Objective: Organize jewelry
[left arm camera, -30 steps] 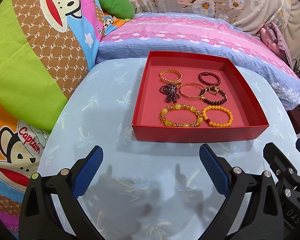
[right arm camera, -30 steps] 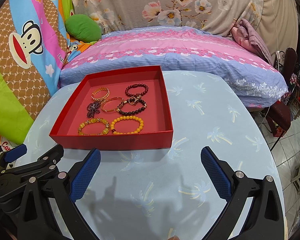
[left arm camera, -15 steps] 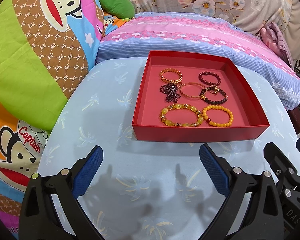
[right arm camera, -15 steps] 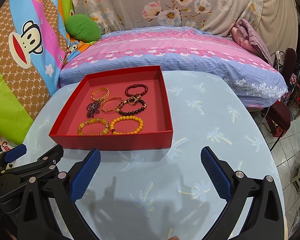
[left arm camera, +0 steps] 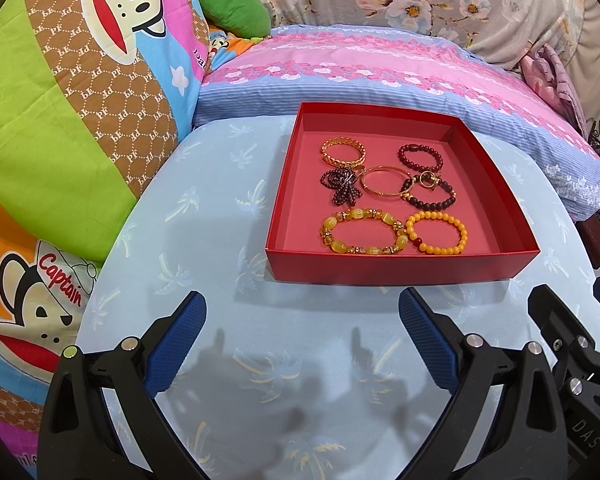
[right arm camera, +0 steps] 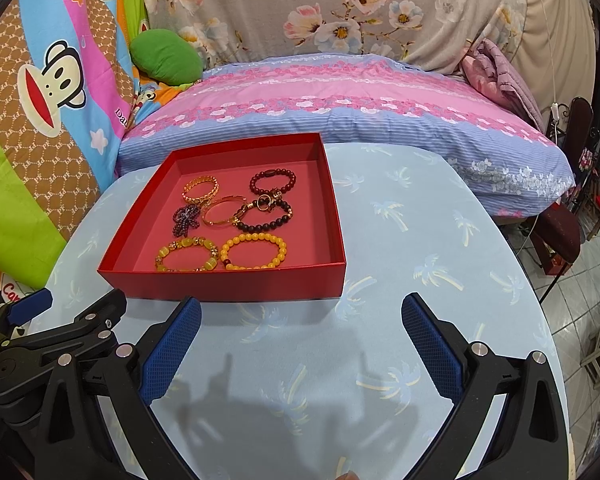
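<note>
Palm-print table (left arm camera: 204,216), red tray (left arm camera: 400,268) of beaded bracelets (left arm camera: 436,232), both claws (left arm camera: 302,334) (right arm camera: 300,336) released

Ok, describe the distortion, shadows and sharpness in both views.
Left wrist view: fisheye bends the red tray edges; left gripper throws soft shadows on the table; bracelets sharp. Right wrist view: same barrel curve, dark corners, right gripper shadow below, no glare.

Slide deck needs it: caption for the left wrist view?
Open left tongs hover before a red cardboard tray of seven bracelets on a palm-print blue tablecloth.
</note>
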Demonstrator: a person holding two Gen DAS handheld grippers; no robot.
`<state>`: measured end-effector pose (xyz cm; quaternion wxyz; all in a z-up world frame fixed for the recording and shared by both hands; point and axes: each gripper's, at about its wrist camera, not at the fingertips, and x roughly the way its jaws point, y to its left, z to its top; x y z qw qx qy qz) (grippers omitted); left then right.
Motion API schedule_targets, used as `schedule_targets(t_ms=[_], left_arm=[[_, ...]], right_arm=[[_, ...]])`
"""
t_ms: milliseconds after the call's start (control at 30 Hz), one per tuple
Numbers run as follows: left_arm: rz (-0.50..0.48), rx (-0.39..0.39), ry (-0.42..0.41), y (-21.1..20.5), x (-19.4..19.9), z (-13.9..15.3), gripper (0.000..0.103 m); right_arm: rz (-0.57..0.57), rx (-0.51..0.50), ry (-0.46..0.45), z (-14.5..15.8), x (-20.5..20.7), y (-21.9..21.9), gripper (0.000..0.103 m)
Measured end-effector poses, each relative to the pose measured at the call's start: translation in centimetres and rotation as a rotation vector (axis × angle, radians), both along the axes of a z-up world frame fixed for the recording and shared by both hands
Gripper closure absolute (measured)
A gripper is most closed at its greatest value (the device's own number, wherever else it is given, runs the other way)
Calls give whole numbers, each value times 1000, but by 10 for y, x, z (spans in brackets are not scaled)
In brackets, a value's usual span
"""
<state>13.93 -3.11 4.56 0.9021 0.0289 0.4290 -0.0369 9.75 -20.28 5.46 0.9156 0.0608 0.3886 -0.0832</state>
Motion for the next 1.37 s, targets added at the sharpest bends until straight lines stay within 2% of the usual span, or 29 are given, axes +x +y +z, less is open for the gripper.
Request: schedule_targets(t_ms=[1367], left_arm=[[-2, 17, -1, -1, 0, -2, 11]], right_arm=[[-2, 3, 3, -2, -1, -9, 6]])
